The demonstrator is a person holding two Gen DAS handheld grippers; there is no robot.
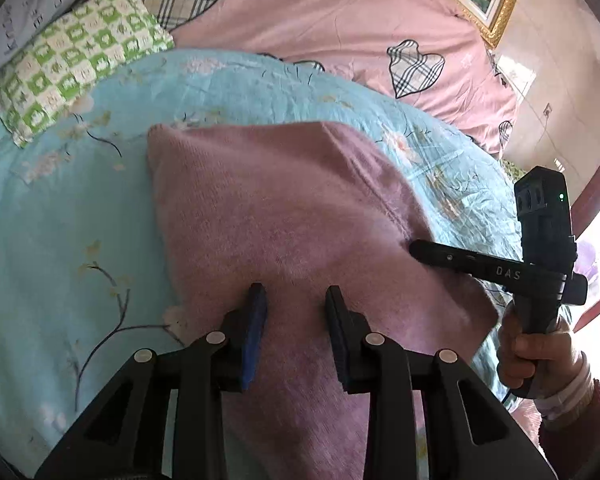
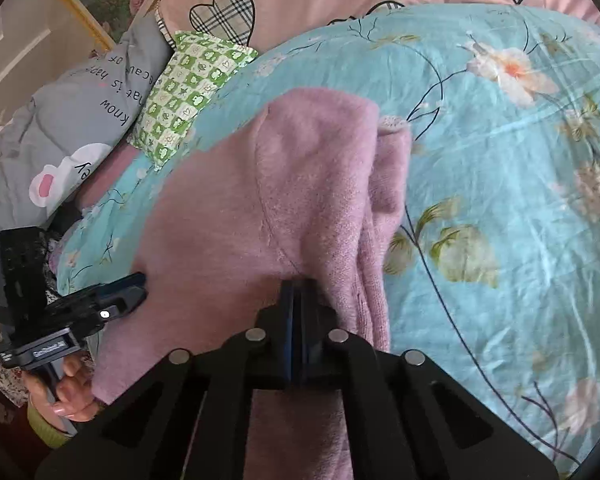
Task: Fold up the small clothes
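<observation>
**Pink knit pinched on one side, loose on the other**

While the left gripper (image 1: pixel 296 300) hangs over the pink fuzzy garment (image 1: pixel 284 208) with its jaws spread, the right gripper (image 2: pixel 299 292) has its jaws pressed together on a fold of that same garment. Between the spread left jaws lies only flat pink knit, and their blue pads (image 1: pixel 256 320) sit close above the cloth; whether they touch it is hard to tell from this angle. Ahead of the left jaws the garment stretches out smooth to a straight far edge. To their right, the right gripper's fingers reach in at the garment's side edge, held by the right hand (image 1: pixel 536 352).

From the right wrist view, the pinched fold rises straight ahead of the shut jaws, with a seam running up the pink cloth and a bunched, doubled layer (image 2: pixel 384 208) hanging just to the right of the jaws. To the left of these jaws, the left gripper is at the garment's other side, held by the left hand (image 2: pixel 74 392).

The garment lies on a turquoise floral quilt (image 2: pixel 500 160) on the bed. Beyond it, well ahead of both sets of jaws, rest a green checked pillow (image 1: pixel 76 68), a grey printed pillow (image 2: pixel 60 120) and a pink sheet with plaid hearts (image 1: pixel 320 12).
</observation>
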